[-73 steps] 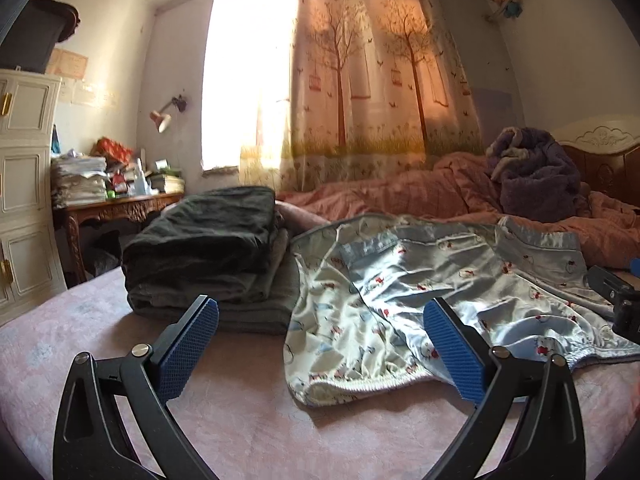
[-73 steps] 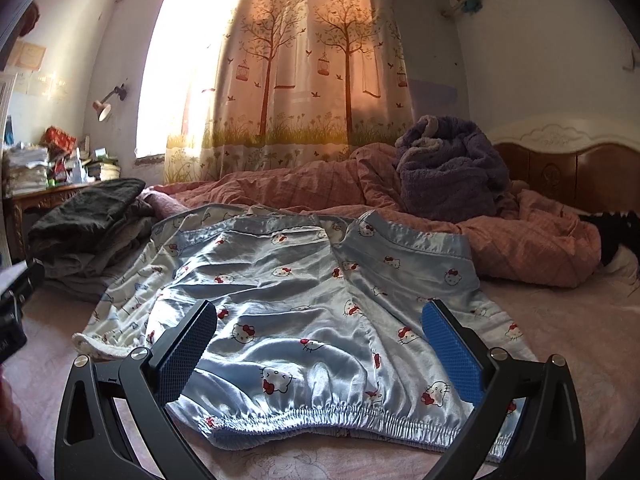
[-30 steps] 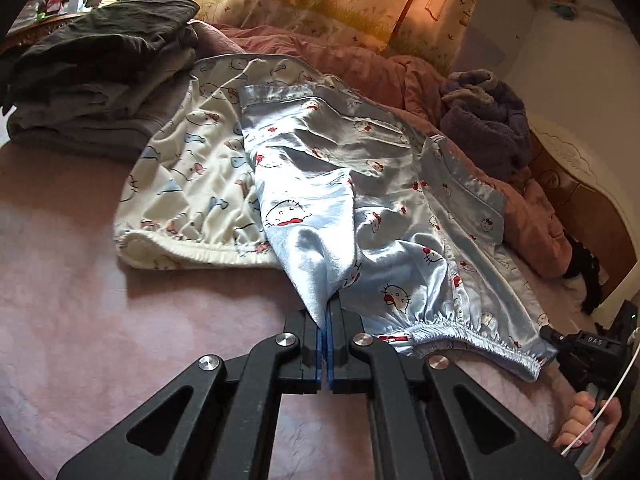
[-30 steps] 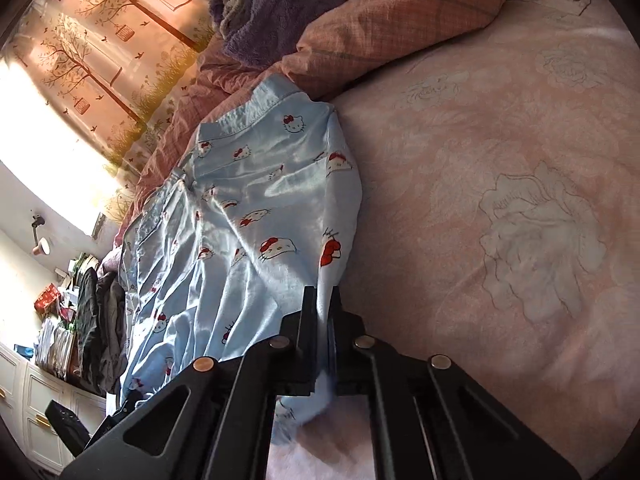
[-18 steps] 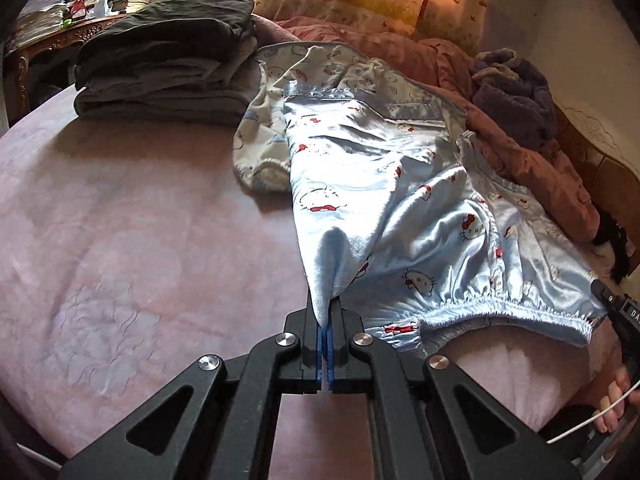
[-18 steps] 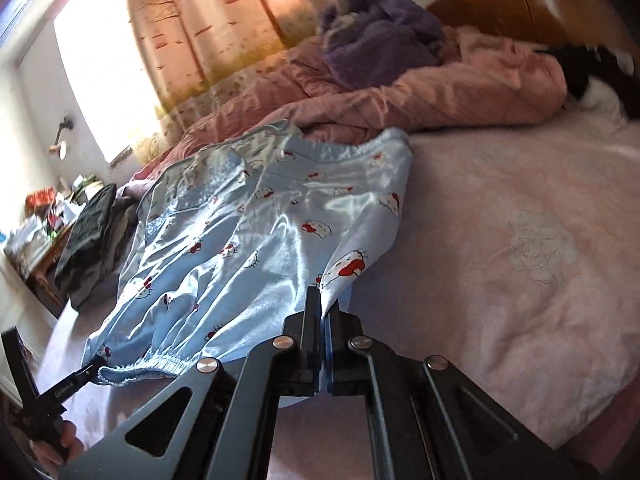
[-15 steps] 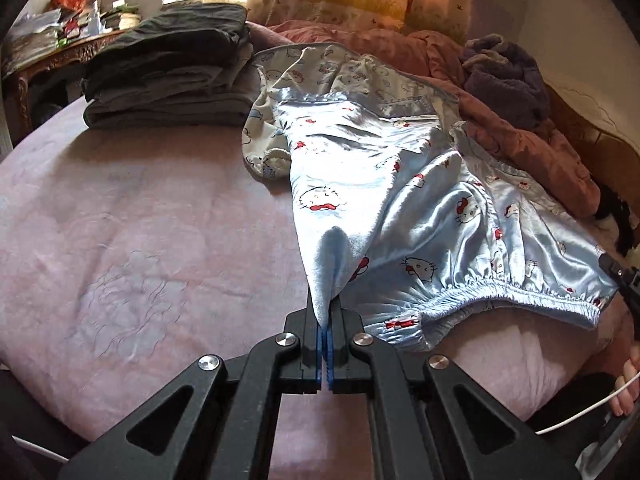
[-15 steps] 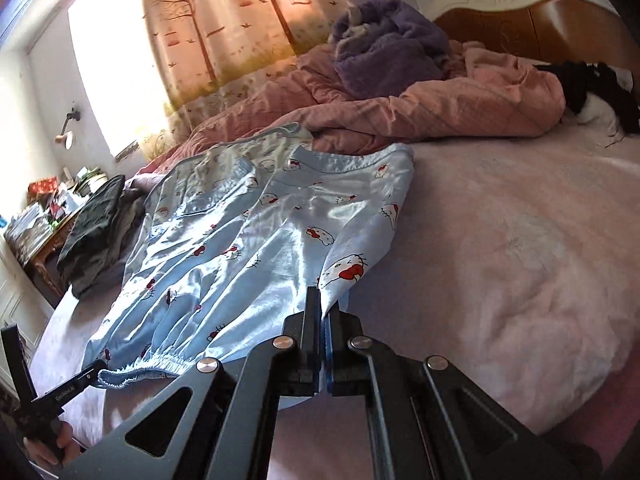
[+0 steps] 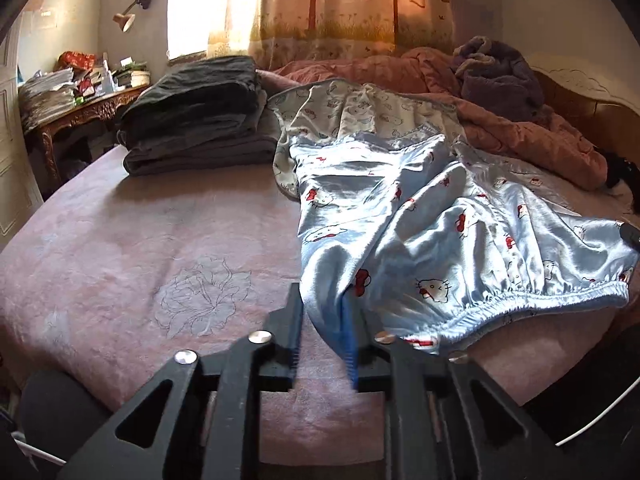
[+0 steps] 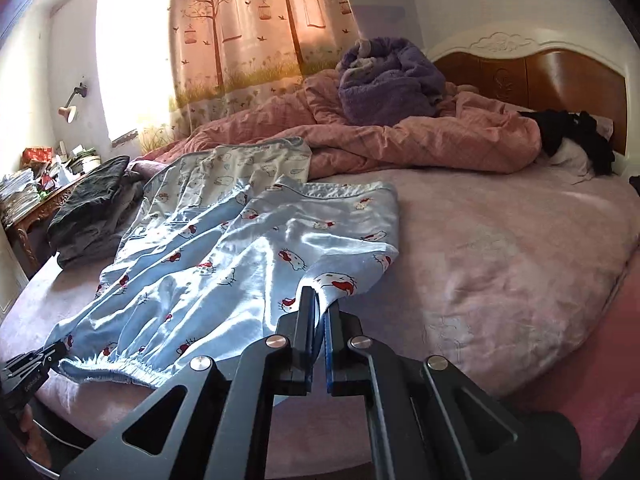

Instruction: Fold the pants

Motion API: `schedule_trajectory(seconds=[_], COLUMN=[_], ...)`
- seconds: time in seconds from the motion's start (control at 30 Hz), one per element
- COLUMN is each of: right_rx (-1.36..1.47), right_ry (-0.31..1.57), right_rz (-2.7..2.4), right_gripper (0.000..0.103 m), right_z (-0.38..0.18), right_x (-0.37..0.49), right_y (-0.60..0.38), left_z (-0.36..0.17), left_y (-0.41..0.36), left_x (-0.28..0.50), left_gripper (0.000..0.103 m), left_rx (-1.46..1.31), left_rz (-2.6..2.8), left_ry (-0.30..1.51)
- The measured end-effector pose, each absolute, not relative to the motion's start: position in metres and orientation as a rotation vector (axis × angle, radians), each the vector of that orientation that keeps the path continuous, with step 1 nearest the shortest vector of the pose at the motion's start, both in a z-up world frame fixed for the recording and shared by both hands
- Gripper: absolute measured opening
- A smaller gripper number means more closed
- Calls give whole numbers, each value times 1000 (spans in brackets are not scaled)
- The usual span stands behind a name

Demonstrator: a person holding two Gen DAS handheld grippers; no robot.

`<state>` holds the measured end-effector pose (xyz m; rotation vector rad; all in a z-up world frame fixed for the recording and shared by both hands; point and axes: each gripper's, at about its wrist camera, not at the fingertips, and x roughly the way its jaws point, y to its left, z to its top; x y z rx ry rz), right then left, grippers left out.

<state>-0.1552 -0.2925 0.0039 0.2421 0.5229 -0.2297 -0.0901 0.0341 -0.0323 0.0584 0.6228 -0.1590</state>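
The left tongs [image 9: 324,334] are matte black, built of flat angular links with triangular cut-outs, joined by round silver screws. Their inner pads [image 9: 349,344] are bright blue and finely ribbed. A thin white cable [image 9: 596,416] curves along the lower right edge of the left wrist view. The right tongs [image 10: 318,320] have the same black frame, silver screw heads and blue pad faces. In the right wrist view, the other tool's black body carries small pale lettering, too small to read.
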Motion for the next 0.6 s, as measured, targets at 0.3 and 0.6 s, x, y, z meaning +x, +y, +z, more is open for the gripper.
schedule_trajectory(seconds=[0.3,0.6], right_rx=[259,349], right_ry=[471,423], right_rz=[-265,-174], right_gripper=[31,31], right_z=[16,74], right_x=[-167,-97], right_y=[-329,-397], left_z=[-13,-2], left_y=[19,-34], left_x=[-113,-32], left_gripper=[79,70], left_rx=[101,39], left_rz=[-171,-267], left_ry=[482,573])
